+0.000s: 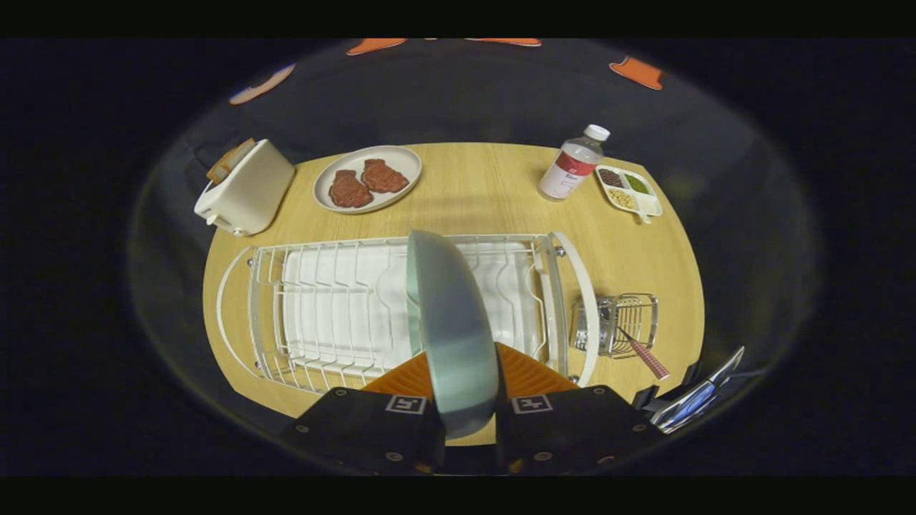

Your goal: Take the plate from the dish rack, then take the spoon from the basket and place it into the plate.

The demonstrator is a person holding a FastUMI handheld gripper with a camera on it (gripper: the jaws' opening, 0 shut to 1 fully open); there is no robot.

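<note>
Now the gripper (pixel 469 400) has its fingers closed onto the plate (pixel 451 329), one finger on each face of it near the rim, so the gap between them is only as wide as the plate is thick. The plate is pale green-grey and stands on edge between the fingers, its long axis running straight ahead from them and rising over the dish rack (pixel 401 307), which lies just beyond and below. Whether the plate's far edge is clear of the rack's wires or resting among them I cannot tell from this angle. The rack itself holds nothing else that I can see and sits on the wooden bench (pixel 486 193). My judgement is that the first step, taking the plate out, is under way or nearly done, and that the plate next wants laying flat on a bare part of the bench. The relation that matters for the later step is this: the wire basket (pixel 619 322) stands to the right of the fingers, just beside the rack's right end, and the spoon (pixel 644 354) leans in it with its checked handle pointing back towards the fingers and to the right. Well beyond the rack are a toaster (pixel 247 189), a dish of meat (pixel 368 179), a bottle (pixel 572 164) and a divided snack tray (pixel 630 189), all apart from the work.
</note>
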